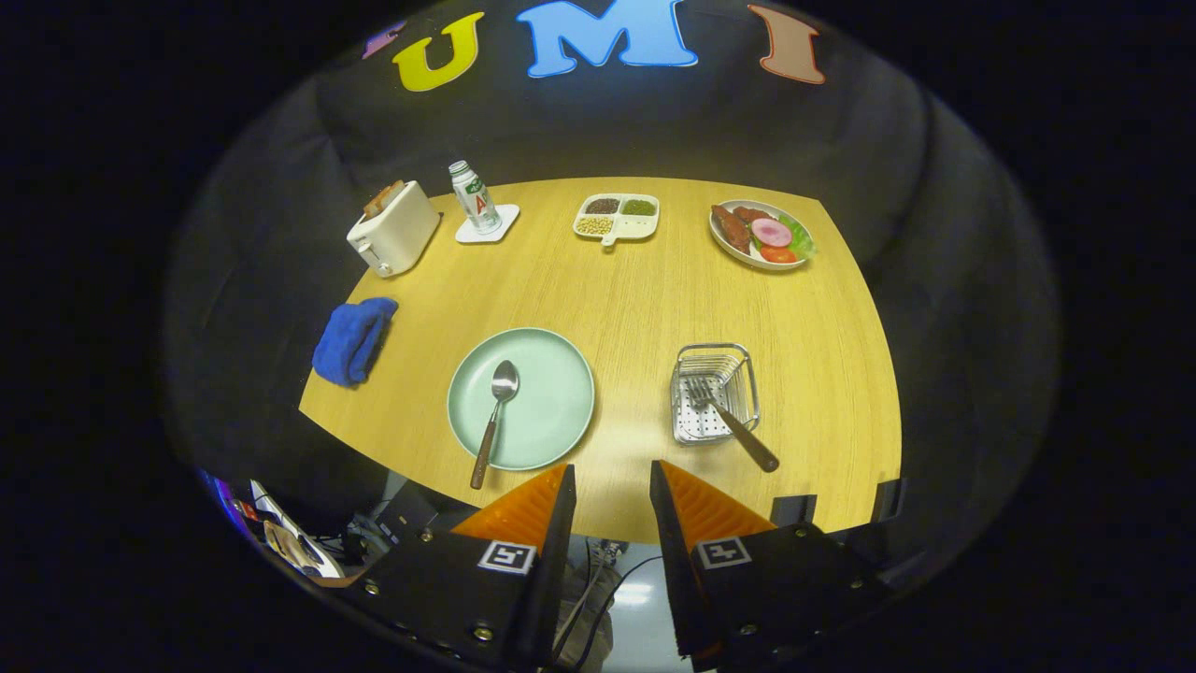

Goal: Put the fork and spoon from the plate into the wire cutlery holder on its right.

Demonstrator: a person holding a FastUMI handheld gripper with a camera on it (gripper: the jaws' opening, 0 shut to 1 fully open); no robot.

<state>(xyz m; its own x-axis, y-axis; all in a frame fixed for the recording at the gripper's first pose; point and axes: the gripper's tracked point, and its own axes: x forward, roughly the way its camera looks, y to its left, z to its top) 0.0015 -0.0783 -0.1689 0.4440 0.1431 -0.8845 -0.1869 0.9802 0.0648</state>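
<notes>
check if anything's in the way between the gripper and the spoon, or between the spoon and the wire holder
Nothing visible blocks either path. The gripper is open and empty, with the spoon lying on the green plate just ahead of its fingers. Between the plate and the wire cutlery holder is bare table. The fork already leans in the holder.

Bare table (635, 308) lies between plate (551, 421) and wire holder (715, 393); the gripper (612, 481), fingers parted, hangs before that gap
</notes>
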